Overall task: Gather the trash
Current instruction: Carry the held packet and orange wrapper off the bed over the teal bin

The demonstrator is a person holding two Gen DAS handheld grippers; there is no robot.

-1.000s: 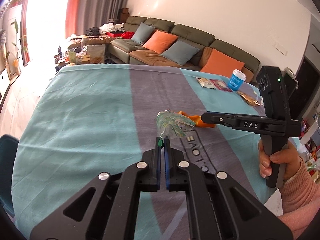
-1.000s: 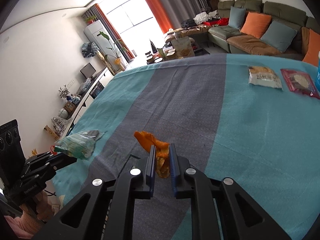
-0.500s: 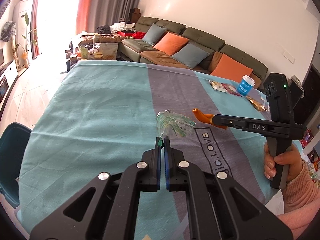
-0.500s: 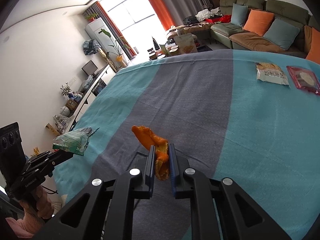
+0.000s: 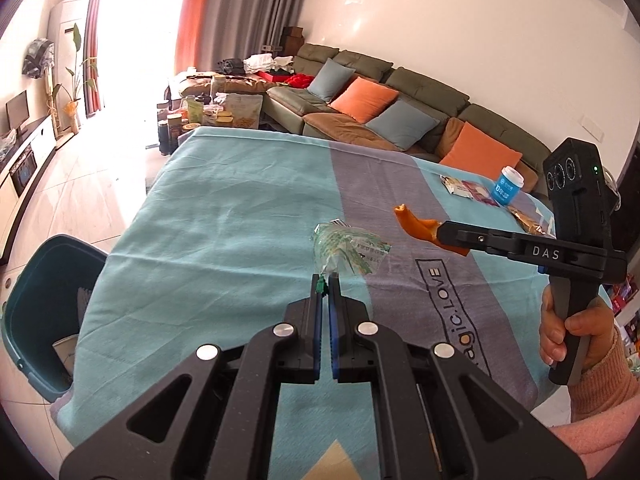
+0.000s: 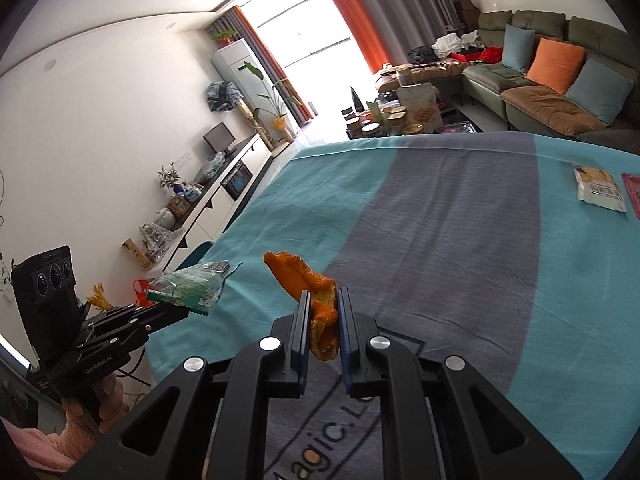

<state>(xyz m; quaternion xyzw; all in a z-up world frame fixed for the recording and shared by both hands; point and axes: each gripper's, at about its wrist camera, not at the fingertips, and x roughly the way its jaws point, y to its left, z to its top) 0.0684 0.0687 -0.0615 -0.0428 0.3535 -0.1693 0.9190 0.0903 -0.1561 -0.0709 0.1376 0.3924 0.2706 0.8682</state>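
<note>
My left gripper (image 5: 325,280) is shut on a crumpled green and clear plastic wrapper (image 5: 346,252) and holds it above the table; the wrapper also shows in the right wrist view (image 6: 188,286). My right gripper (image 6: 323,300) is shut on an orange peel (image 6: 310,286) and holds it above the cloth; the peel also shows in the left wrist view (image 5: 418,228). A dark teal bin (image 5: 38,312) stands on the floor at the table's left edge, below my left gripper, with some paper inside.
The table is covered by a teal and grey cloth (image 5: 240,216). At its far right lie snack packets (image 5: 466,190), a blue paper cup (image 5: 508,186) and a brown wrapper (image 5: 526,220). A white packet (image 6: 598,188) lies at the right. A sofa (image 5: 400,108) stands behind.
Both grippers have lifted and swung left with their loads. The teal bin has come into the left wrist view.
</note>
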